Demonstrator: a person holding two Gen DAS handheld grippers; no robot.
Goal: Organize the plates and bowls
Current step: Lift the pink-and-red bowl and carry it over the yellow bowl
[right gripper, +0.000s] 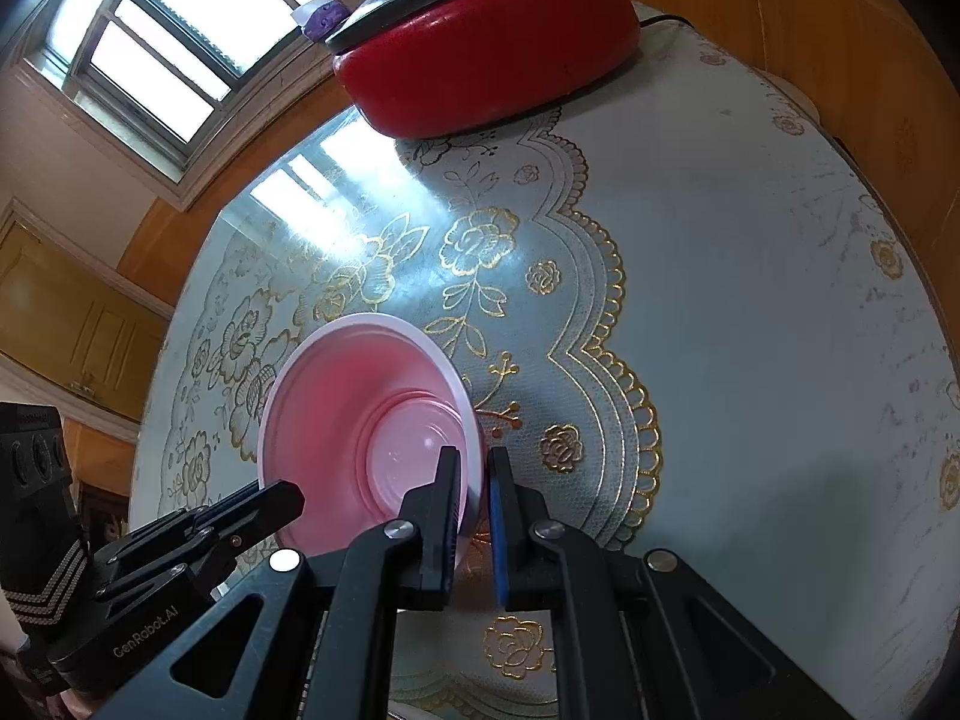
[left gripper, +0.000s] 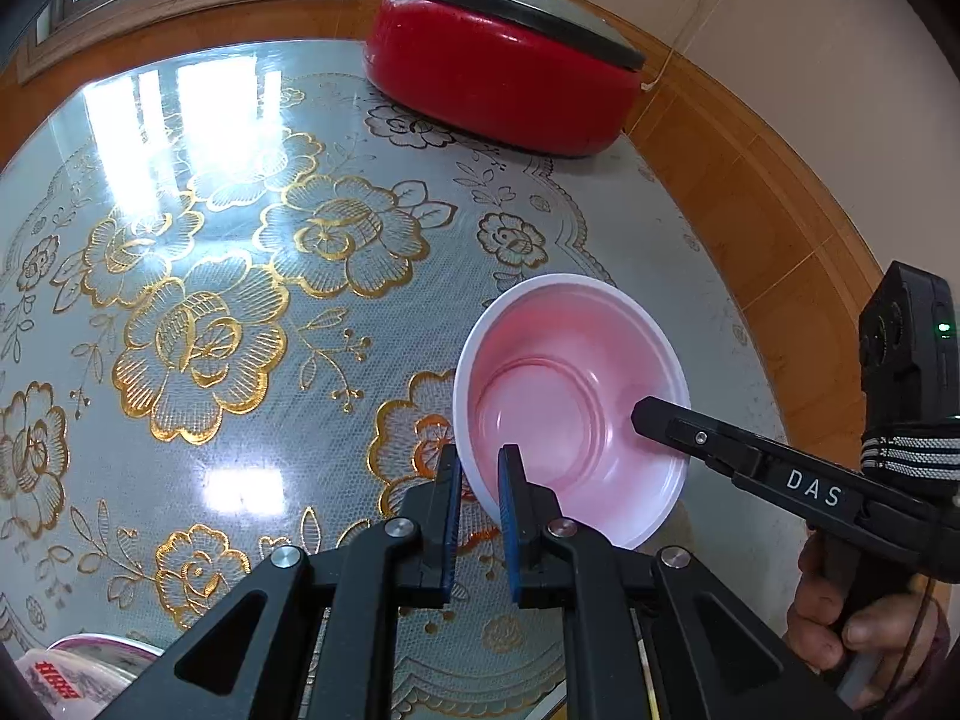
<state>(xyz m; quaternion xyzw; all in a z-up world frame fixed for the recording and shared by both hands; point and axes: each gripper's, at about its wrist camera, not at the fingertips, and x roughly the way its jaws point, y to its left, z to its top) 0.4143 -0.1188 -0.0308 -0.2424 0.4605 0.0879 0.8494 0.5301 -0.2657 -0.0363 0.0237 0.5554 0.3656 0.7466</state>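
Near the red electric pan (left gripper: 504, 66), on the lace-patterned bench (left gripper: 240, 276), sat a pink bowl (left gripper: 570, 402). Left gripper (left gripper: 480, 468) fingers straddled the bowl's near rim, narrowly parted, one inside and one outside. Right gripper (right gripper: 477, 468) fingers likewise bracketed the opposite rim; whether either pair truly pinched it could not be told.
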